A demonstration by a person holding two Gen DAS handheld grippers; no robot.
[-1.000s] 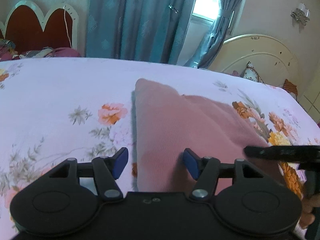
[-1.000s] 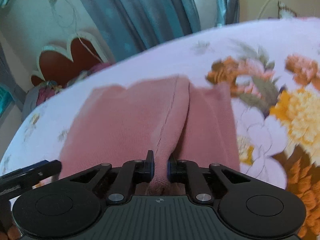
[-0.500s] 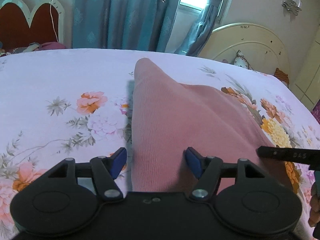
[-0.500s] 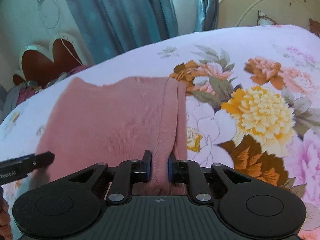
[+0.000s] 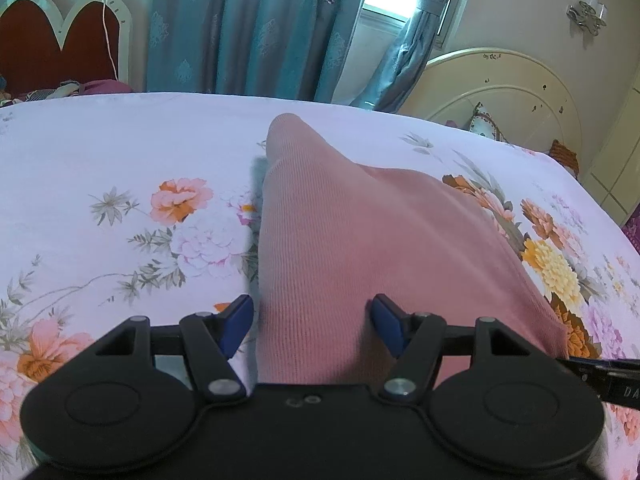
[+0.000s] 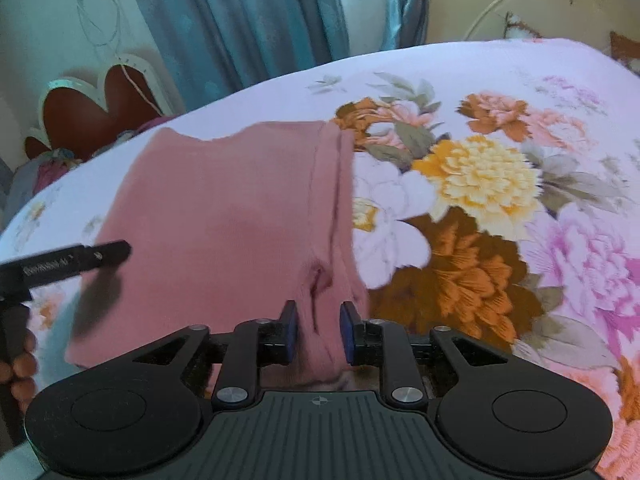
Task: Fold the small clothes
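This is a home bedroom. A bed (image 5: 120,140) spread with a pale floral sheet (image 6: 500,200) fills both views. Behind it hang long teal curtains (image 5: 240,28) beside a bright window (image 5: 384,12). A cream arched headboard (image 5: 500,92) stands at one side, a red and white scalloped headboard (image 5: 60,40) at the other, and a wall lamp (image 5: 586,12) hangs above.

Left claw (image 5: 312,318) gapes wide, blue pads well apart; right claw (image 6: 318,330) stands partly parted, pads nearer together.
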